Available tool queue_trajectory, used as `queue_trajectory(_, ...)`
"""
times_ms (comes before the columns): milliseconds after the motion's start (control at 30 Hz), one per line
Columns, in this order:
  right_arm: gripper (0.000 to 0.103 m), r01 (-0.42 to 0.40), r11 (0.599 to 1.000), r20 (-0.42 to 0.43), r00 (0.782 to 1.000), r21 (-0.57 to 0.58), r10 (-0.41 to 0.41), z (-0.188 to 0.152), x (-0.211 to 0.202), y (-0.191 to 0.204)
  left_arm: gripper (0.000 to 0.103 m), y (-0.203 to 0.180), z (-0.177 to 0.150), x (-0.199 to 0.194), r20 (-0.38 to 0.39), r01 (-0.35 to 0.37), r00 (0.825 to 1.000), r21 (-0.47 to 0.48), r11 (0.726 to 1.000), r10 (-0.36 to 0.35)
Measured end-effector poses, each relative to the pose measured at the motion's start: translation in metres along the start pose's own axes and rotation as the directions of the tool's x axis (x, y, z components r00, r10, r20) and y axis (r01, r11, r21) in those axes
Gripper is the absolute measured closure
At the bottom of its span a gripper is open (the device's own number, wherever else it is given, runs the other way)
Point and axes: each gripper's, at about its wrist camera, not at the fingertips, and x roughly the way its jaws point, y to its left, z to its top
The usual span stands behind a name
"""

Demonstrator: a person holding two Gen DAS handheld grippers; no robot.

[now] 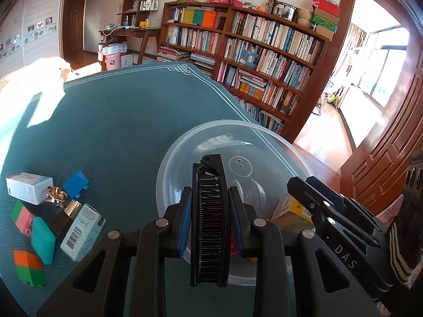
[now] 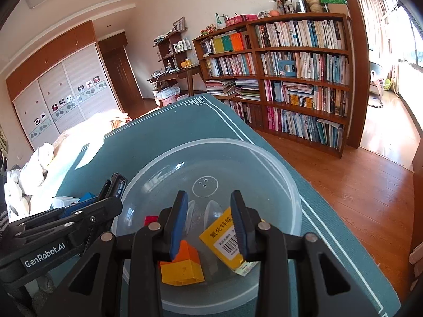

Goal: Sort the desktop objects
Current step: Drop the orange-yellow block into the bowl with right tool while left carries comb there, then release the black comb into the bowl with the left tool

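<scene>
Left hand-held gripper is clenched on a black folding comb, blue pads pressing both long sides, teeth facing the camera. It hangs over the clear plastic bowl, so my read is a drop-in is next: the comb is carried lengthwise to clear the rim.

Right hand-held gripper grasps nothing. Its jaws stand part open over the same bowl, with the orange-yellow block and the yellow carton visible below and between them, not pinched. It probably parks there out of the way, or steadies the bowl; I cannot tell which.

The bowl sits at the near right corner of the teal bench, close to both hands. Already in it: the block, the carton, and a small red piece.

Still unsorted on the bench at left: white box, blue block, gold clip, pale blue barcoded carton, teal bar, pink-green block, orange-green block.

Writing: "DAS" on the right unit's body in the left view, "GenRobot.AI" on the left unit in the right view. The yellow carton carries Chinese print plus a barcode.
</scene>
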Motion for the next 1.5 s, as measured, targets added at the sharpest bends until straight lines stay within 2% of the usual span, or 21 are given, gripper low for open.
queue_trajectory(33, 0.065, -0.001, 1.000, -0.005, 1.000, 0.008, 0.001, 0.000, 0.001, -0.002, 0.069, 0.002, 0.001, 0.004, -0.011, 0.026, 1.000, -0.019, 0.999, -0.027)
queue_trajectory(100, 0.064, -0.002, 1.000, -0.005, 1.000, 0.015, 0.003, -0.001, 0.001, -0.004, 0.058, 0.005, 0.003, 0.009, -0.016, 0.059, 0.998, -0.050, 0.997, -0.059)
queue_trajectory(200, 0.058, 0.000, 1.000, -0.001, 1.000, 0.008, 0.000, -0.003, -0.001, -0.001, 0.049, 0.008, 0.005, 0.008, 0.002, 0.058, 0.998, -0.066, 0.996, -0.058)
queue_trajectory(333, 0.054, -0.008, 1.000, -0.003, 1.000, -0.006, 0.008, -0.006, -0.002, 0.005, 0.048, 0.012, 0.003, 0.003, 0.016, 0.032, 0.999, -0.066, 0.997, -0.031)
queue_trajectory(467, 0.054, -0.031, 0.999, -0.014, 0.999, -0.024, 0.031, -0.009, -0.002, 0.016, 0.048, 0.018, -0.001, -0.008, 0.043, -0.034, 0.998, -0.042, 0.999, 0.036)
queue_trajectory(600, 0.054, -0.059, 0.996, -0.018, 0.998, -0.059, 0.058, -0.015, -0.004, 0.033, 0.048, 0.026, -0.009, -0.023, 0.079, -0.098, 0.992, -0.029, 0.995, 0.100)
queue_trajectory(767, 0.054, -0.114, 0.988, -0.041, 0.993, -0.103, 0.111, -0.024, -0.006, 0.056, 0.048, 0.047, -0.023, -0.041, 0.096, -0.164, 0.981, -0.063, 0.984, 0.170)
queue_trajectory(900, 0.054, -0.162, 0.977, -0.066, 0.986, -0.136, 0.155, -0.032, -0.006, 0.076, 0.048, 0.068, -0.037, -0.055, 0.098, -0.224, 0.967, -0.100, 0.969, 0.234)
queue_trajectory(1033, 0.054, -0.202, 0.966, -0.098, 0.977, -0.159, 0.189, -0.040, -0.004, 0.092, 0.048, 0.091, -0.057, -0.071, 0.099, -0.304, 0.943, -0.128, 0.944, 0.317)
queue_trajectory(1267, 0.054, -0.259, 0.948, -0.157, 0.960, -0.186, 0.231, -0.054, 0.000, 0.117, 0.048, 0.133, -0.082, -0.085, 0.059, -0.373, 0.917, -0.228, 0.899, 0.395)
queue_trajectory(1367, 0.054, -0.278, 0.941, -0.180, 0.953, -0.195, 0.244, -0.060, 0.000, 0.126, 0.048, 0.143, -0.088, -0.086, 0.042, -0.384, 0.913, -0.247, 0.890, 0.406)
queue_trajectory(1500, 0.054, -0.295, 0.936, -0.214, 0.944, -0.194, 0.253, -0.065, 0.003, 0.136, 0.048, 0.154, -0.093, -0.085, 0.023, -0.373, 0.919, -0.270, 0.888, 0.393)
